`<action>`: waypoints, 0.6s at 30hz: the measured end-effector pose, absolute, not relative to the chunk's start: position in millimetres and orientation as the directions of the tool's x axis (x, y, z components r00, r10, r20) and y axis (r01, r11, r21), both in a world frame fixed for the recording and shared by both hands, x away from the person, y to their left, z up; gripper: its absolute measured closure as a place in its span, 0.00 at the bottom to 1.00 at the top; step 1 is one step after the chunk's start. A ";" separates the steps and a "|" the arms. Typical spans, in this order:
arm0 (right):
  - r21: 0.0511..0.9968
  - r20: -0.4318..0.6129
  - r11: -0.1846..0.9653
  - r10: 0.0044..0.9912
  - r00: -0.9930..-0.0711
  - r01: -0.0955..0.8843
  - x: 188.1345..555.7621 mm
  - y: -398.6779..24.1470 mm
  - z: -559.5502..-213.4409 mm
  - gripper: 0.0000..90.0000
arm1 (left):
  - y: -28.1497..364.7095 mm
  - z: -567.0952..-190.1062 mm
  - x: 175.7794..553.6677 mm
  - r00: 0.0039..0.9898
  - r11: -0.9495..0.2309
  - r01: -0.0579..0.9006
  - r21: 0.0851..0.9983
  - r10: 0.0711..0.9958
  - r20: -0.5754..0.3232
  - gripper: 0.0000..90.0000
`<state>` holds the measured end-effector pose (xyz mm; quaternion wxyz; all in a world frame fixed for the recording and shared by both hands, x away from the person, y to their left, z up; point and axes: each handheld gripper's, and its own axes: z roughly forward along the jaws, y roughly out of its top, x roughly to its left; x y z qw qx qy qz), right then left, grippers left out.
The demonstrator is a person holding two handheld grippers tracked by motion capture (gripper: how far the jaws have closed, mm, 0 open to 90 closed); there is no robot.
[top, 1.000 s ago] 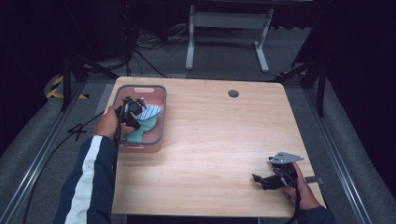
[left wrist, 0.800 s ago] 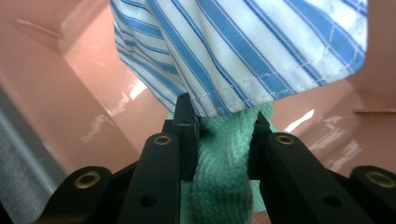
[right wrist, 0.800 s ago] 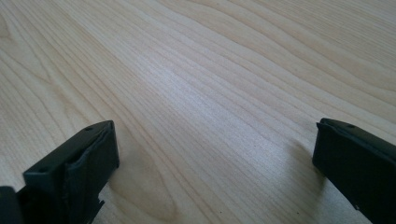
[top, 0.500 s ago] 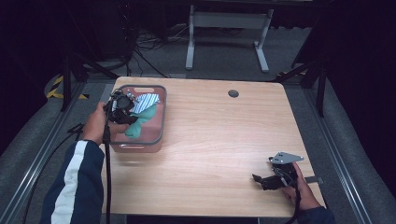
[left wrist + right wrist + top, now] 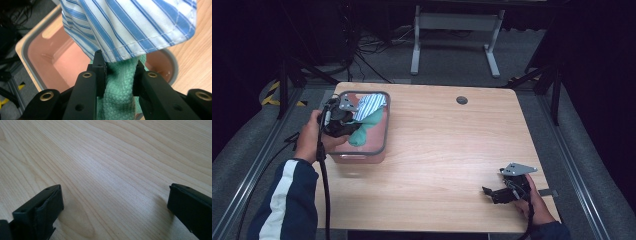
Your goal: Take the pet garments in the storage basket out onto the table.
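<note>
The left gripper has its jaws pressed onto a bunched fold of the green cloth, which hangs above the pink bin at the table's far left corner. A blue-striped white cloth lies draped over the green one, and from the high view it appears to ride up with it, though whether the jaws also catch its hem cannot be told. The right gripper rests low on the bare wood near the table's front right edge with its jaws spread wide and nothing between them. Both cloths are judged light, soft and limp: they will sag, swing and drag on the bin rim, and the striped cloth, if merely resting on top, is liable to slide off. A secure hold calls for a thick gathered fold, taken deep between the jaws rather than at a thin hem. The left gripper view gives the waffle weave, the stitched hem and the bin's bare floor; the high view gives the bin's position, both hands and the wide separation of the two grippers.
</note>
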<state>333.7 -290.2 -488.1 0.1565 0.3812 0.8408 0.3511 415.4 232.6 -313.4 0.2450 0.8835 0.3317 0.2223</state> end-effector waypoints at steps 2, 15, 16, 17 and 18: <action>0.710 0.005 0.463 0.751 -0.661 0.531 333.7 -290.3 -488.0 0.01 | 231.1 -310.5 412.0 0.687 -0.663 0.466 0.586 0.688 0.233 0.83; 0.710 0.005 0.463 0.751 -0.660 0.531 333.7 -290.2 -488.0 0.01 | 208.3 -294.2 395.6 0.739 -0.691 0.383 0.613 0.627 0.246 0.83; 0.710 0.005 0.463 0.751 -0.661 0.531 333.7 -290.3 -488.0 0.01 | 205.4 -293.4 394.8 0.746 -0.695 0.375 0.614 0.619 0.246 0.83; 0.710 0.005 0.463 0.751 -0.660 0.531 333.7 -290.2 -488.1 0.01 | 203.6 -293.0 394.3 0.747 -0.696 0.371 0.615 0.617 0.247 0.83; 0.710 0.005 0.463 0.751 -0.660 0.531 333.7 -290.3 -488.0 0.01 | 201.1 -292.5 393.8 0.750 -0.699 0.364 0.615 0.611 0.251 0.83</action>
